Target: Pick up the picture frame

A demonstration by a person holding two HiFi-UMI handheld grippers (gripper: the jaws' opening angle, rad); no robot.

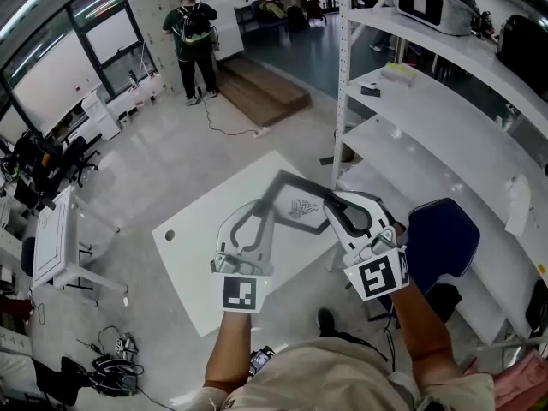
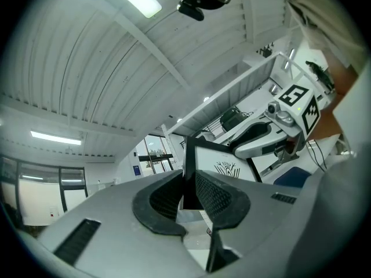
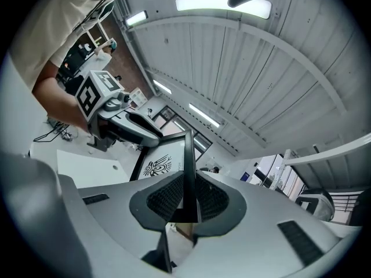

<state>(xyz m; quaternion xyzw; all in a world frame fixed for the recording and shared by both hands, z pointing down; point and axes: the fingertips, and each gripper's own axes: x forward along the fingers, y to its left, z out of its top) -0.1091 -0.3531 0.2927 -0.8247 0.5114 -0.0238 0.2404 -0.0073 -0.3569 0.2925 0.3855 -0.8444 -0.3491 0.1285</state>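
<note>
The picture frame [image 1: 300, 205] is black-edged, with a white print that bears a black drawing. It hangs in the air above the white table [image 1: 193, 255], held from both sides. My left gripper [image 1: 267, 199] is shut on its left edge and my right gripper [image 1: 332, 204] on its right edge. In the left gripper view the frame [image 2: 225, 167] stands edge-on between the ribbed pads of the left gripper [image 2: 188, 193], with the right gripper [image 2: 264, 136] at its far side. In the right gripper view the frame [image 3: 159, 164] runs out from the right gripper [image 3: 188, 198] to the left gripper [image 3: 124, 127].
White shelving [image 1: 428, 118] with boxes and bags rises close on the right. A blue chair [image 1: 441, 234] stands below it. A small desk [image 1: 56, 229] is at the left, cables lie on the floor, and a person [image 1: 193, 37] stands far back.
</note>
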